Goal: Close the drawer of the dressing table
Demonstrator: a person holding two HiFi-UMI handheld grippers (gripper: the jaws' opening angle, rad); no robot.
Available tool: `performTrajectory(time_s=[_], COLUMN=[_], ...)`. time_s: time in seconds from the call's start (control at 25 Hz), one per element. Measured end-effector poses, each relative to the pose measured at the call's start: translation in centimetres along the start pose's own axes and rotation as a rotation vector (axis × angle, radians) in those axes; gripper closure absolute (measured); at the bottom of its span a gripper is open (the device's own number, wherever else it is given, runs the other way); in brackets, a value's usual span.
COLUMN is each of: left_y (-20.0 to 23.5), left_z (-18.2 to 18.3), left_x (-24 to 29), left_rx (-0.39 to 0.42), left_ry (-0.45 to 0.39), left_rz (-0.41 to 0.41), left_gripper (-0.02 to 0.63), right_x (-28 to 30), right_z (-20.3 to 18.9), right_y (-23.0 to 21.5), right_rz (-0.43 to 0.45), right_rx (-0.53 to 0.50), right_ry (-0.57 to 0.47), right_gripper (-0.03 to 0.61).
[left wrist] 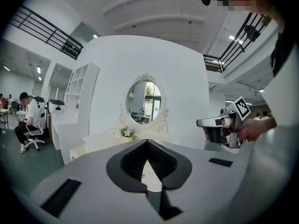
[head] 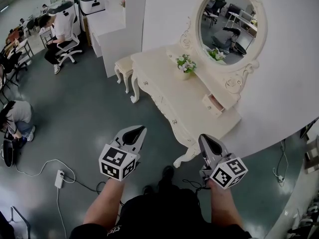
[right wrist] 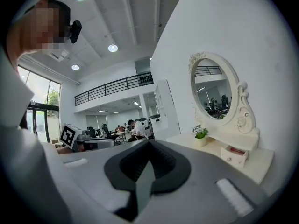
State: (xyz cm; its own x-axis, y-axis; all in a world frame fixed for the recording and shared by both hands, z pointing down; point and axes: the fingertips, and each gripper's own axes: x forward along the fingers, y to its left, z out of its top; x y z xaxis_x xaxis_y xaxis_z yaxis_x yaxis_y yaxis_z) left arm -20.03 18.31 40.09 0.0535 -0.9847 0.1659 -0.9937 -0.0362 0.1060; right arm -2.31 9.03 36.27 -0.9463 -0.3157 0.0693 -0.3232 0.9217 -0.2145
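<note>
The cream dressing table [head: 192,114] stands against the white wall, under an oval mirror [head: 230,21]. A small drawer [head: 213,103] on its top, under the mirror frame, is pulled out; the right gripper view shows the drawer [right wrist: 235,154] open with something red inside. My left gripper [head: 141,129] is shut and empty, held in the air short of the table's front. My right gripper [head: 202,137] is also shut on nothing, near the table's right front leg. In each gripper view the jaws meet at a point, the left gripper [left wrist: 147,141] and the right gripper [right wrist: 148,141].
A flower pot [head: 185,66] sits on the tabletop. A cushioned stool [head: 123,66] stands at the table's far end, beside a white shelf unit [head: 107,24]. A person sits on an office chair [head: 62,31]; another crouches at the left [head: 17,116]. A power strip [head: 59,178] and cable lie on the floor.
</note>
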Motion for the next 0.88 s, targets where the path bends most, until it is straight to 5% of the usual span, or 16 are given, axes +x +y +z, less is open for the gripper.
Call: performTrajectory(time_s=[0.44, 0.88], left_y=[1.7, 2.2], left_z=[0.6, 1.6], left_x=[5.8, 16.7], left_rx=[0.018, 0.015], left_ry=[0.042, 0.101], left_rz=[-0.007, -0.029], left_gripper=[0.607, 0.607], right_x=[4.5, 9.2], right_z=[0.3, 1.0], right_y=[-5.2, -14.9], right_rz=[0.02, 0.032], right_rx=[0.044, 0.098], right_ry=[-0.014, 0.011], right_gripper=[0.568, 0.568])
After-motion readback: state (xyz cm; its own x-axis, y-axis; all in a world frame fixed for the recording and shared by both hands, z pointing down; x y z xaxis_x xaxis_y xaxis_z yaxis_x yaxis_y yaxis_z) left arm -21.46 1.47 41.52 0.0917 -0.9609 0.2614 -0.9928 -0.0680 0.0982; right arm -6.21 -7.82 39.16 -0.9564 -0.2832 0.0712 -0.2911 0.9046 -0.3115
